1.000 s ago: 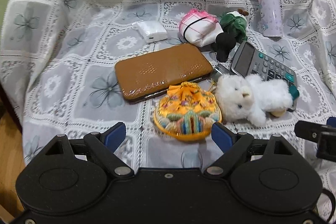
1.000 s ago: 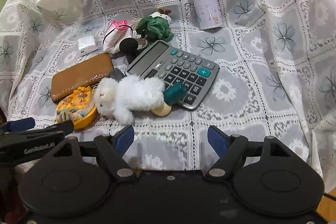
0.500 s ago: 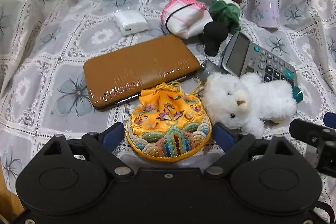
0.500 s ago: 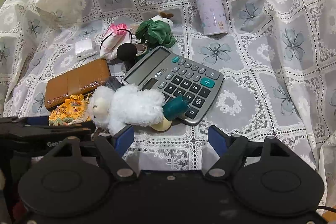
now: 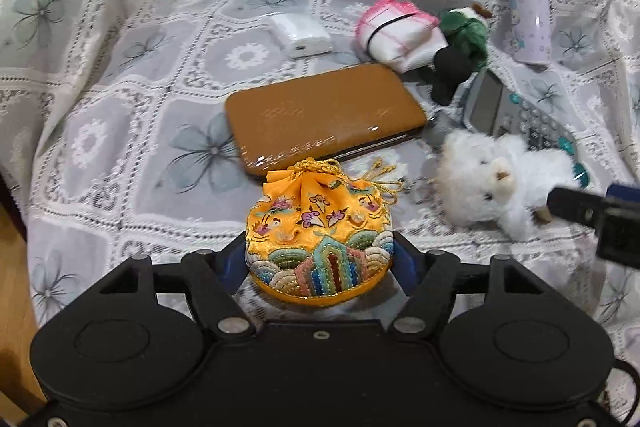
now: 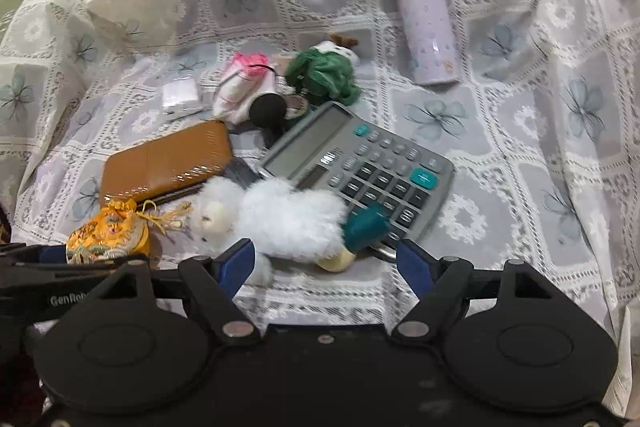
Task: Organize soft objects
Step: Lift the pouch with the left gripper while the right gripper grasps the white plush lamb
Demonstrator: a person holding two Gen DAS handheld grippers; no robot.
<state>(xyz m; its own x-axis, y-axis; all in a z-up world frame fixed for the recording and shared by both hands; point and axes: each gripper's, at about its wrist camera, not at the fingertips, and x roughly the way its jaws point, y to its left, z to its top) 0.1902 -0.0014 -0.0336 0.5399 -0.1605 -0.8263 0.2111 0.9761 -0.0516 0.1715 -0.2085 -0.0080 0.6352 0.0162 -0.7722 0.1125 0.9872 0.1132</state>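
An embroidered orange pouch [image 5: 318,239] sits between the fingers of my left gripper [image 5: 319,261], which is shut on it and holds it off the lace cloth; it also shows in the right wrist view [image 6: 108,233]. A white plush lamb [image 5: 506,183] lies to its right, partly on a grey calculator [image 6: 360,163]. My right gripper [image 6: 326,263] is open, its fingers on either side of the lamb's hind end [image 6: 288,215]. A green plush toy [image 6: 324,71], a pink-and-white cloth bundle [image 6: 244,87] and a black foam ball [image 6: 267,109] lie farther back.
A brown wallet [image 5: 324,115] lies behind the pouch. A small white box [image 5: 302,35] sits at the back left, a lilac bottle [image 6: 426,15] at the back right. The lace cloth [image 5: 120,131] rises in folds on both sides. Wood floor [image 5: 12,267] shows at left.
My left gripper moved forward around the orange pouch, closed on it and lifted it. My right gripper moved forward towards the white lamb and stays open.
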